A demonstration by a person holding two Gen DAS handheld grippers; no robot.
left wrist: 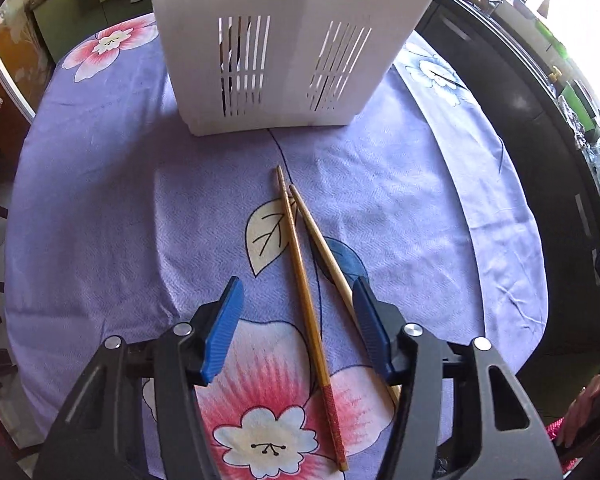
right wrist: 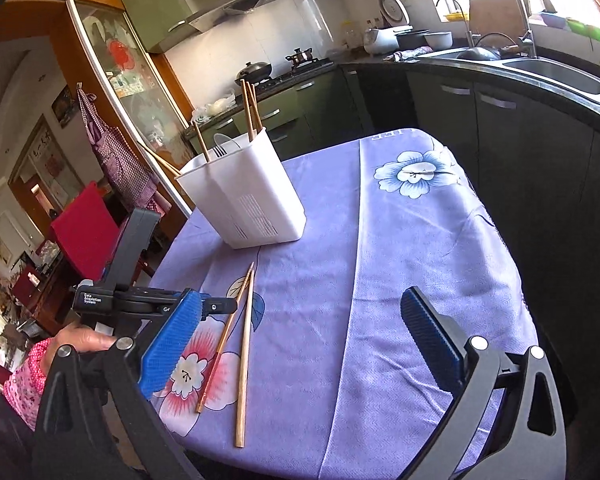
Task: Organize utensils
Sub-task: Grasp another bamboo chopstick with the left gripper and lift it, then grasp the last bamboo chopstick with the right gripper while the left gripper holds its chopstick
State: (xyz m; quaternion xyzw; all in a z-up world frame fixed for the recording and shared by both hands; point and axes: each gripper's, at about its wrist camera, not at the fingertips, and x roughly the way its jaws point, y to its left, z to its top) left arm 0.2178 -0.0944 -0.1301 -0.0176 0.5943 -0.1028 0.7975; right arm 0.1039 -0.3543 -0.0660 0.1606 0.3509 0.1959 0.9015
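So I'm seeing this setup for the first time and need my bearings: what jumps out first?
Two chopsticks lie loose in a narrow V on the purple floral tablecloth: a darker chopstick with a red grip and a plain pale chopstick. The open left gripper sits just above them. Behind stands a white slotted utensil holder, already holding chopsticks and cutlery.

White holder (left wrist: 260, 60) top cut off; pale chopstick (left wrist: 324, 248) end behind left gripper's fingers (left wrist: 374, 330).
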